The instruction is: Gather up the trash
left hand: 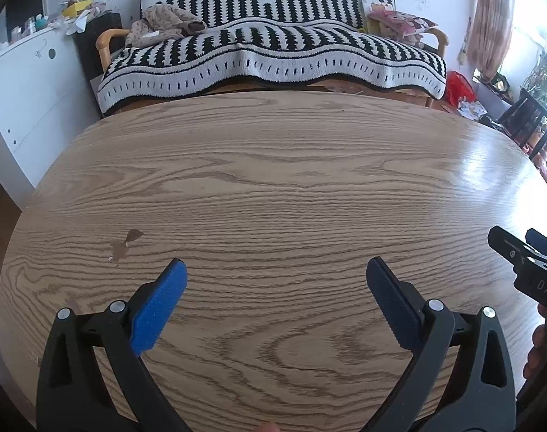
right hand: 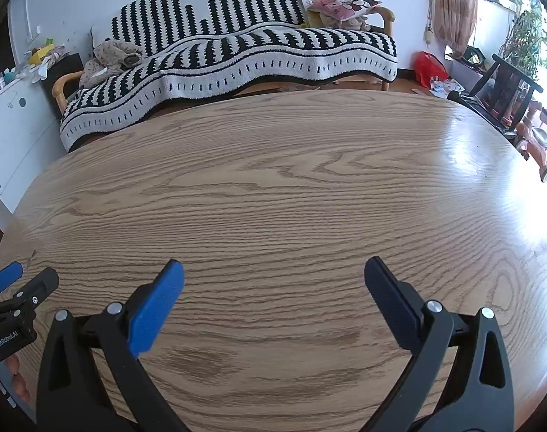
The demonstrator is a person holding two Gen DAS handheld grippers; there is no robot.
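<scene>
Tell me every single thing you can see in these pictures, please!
table: one, light wood grain, close in front, small brown chip near its left side
sofa: one, wooden arms, behind the table
blanket: one, black and white stripes, draped over the sofa
clothes: one crumpled beige heap, left end of the sofa
cushion: one, pink print, right end of the sofa
bag: one, red, on the floor right of the sofa
curtain: one, brownish check, far right
left gripper: one, blue pads, open, empty
right gripper: one, blue pads, open, empty
</scene>
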